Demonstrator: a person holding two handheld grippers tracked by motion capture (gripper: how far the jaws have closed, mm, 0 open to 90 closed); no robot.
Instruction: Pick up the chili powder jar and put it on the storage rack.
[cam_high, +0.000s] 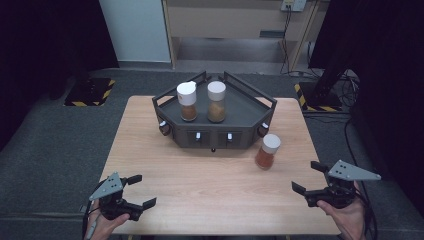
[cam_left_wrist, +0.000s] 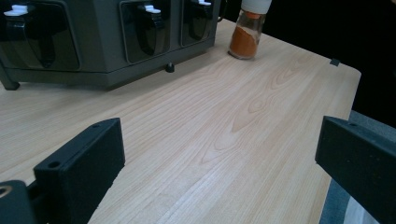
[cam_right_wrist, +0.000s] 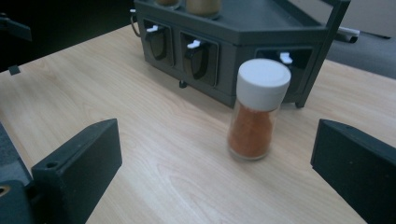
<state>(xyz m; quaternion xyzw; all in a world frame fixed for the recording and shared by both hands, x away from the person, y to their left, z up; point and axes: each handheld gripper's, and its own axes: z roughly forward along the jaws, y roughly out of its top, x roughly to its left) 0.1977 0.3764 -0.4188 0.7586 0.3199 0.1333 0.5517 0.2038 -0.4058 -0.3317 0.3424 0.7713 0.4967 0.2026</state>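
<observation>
A dark grey spice rack (cam_high: 250, 107) stands at the far middle of the wooden table (cam_high: 210, 185). On it stand two white-capped jars: one with reddish-brown spice (cam_high: 187, 101), one with tan spice (cam_high: 216, 102). A third jar (cam_high: 267, 151) of orange spice stands upright on the table just right of the rack's front; it appears too in the right gripper view (cam_right_wrist: 257, 112) and the left gripper view (cam_left_wrist: 246, 30). My left gripper (cam_high: 141, 190) rests open at the near left corner. My right gripper (cam_high: 307, 177) is open at the near right, with the orange jar ahead of its jaws and apart from them.
The rack's front (cam_right_wrist: 205, 60) has dark recessed slots with small white levers. Beyond the table are grey carpet, a yellow-black striped base plate (cam_high: 90, 91) at far left, and a stand with cables (cam_high: 325, 85) at far right.
</observation>
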